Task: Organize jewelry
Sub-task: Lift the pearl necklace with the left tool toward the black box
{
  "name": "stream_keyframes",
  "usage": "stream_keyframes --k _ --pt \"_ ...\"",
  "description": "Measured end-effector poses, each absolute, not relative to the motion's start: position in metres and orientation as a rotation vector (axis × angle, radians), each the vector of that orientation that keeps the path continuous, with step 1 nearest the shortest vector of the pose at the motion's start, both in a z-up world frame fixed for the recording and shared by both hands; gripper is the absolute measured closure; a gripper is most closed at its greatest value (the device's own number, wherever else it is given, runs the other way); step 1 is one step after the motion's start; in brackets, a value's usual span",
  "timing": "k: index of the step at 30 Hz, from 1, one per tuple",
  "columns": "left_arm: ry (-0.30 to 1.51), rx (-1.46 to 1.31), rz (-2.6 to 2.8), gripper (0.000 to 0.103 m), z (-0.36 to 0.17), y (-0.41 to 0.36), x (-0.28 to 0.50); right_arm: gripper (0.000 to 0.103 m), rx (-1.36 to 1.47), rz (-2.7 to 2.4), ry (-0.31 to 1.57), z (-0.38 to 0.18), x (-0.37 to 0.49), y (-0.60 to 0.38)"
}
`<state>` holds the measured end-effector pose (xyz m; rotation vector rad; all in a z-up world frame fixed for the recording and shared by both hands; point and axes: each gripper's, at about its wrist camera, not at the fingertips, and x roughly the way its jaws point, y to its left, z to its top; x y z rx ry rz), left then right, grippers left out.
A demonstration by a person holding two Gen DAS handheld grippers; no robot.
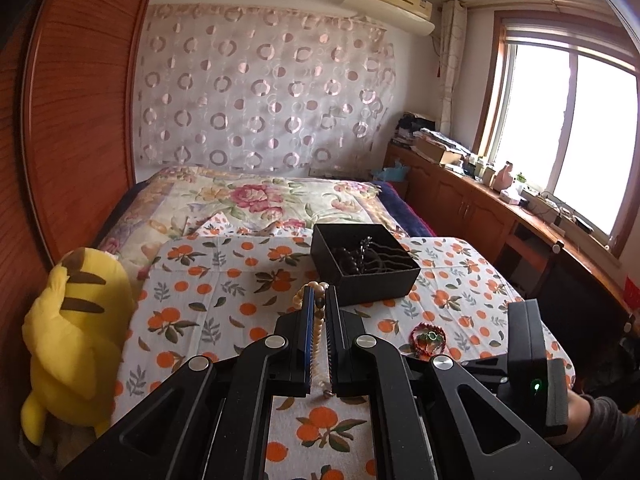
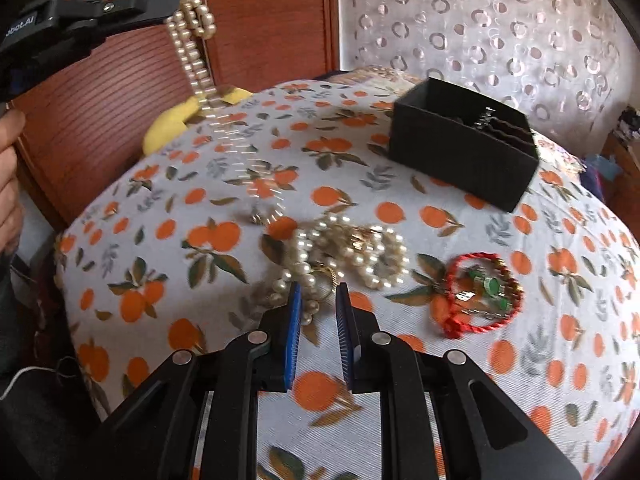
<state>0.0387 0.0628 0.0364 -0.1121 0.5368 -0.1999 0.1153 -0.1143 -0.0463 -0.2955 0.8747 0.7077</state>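
My left gripper (image 1: 319,294) is shut on a cream pearl necklace (image 1: 316,328), which hangs between its fingers. In the right wrist view the left gripper (image 2: 170,6) holds that necklace (image 2: 192,40) high at the upper left, its tail trailing onto the cloth. A black open box (image 1: 360,256) with dark beads and hair pins stands beyond; it also shows in the right wrist view (image 2: 464,152). My right gripper (image 2: 318,294) is open, low over a pile of pearl jewelry (image 2: 348,256). A red cord bracelet with green stones (image 2: 480,292) lies to its right, and shows in the left wrist view (image 1: 428,340).
An orange-print cloth (image 2: 200,248) covers the work surface, with a floral bed (image 1: 248,200) behind it. A yellow plush toy (image 1: 76,336) sits at the left edge. A wooden wardrobe (image 1: 72,100) stands left, and a wooden counter with clutter (image 1: 472,192) runs under the window at right.
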Motion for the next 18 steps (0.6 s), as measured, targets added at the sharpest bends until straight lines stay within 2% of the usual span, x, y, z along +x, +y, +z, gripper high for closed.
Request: stream_keyframes --k 11,12,18 --pt "0.551 -0.102 -0.209 0.098 0.025 0.056 0.038 0.084 -0.328 0.690 0.887 -0.049 0.120 -0.128" --pt "0.553 -0.101 -0.209 0.098 0.024 0.055 0.039 0.094 -0.332 0.702 0.884 -0.048 0.118 -0.127" --pt "0.566 -0.101 -0.208 0.098 0.021 0.052 0.045 0.095 -0.309 0.741 0.851 -0.037 0.114 -0.132"
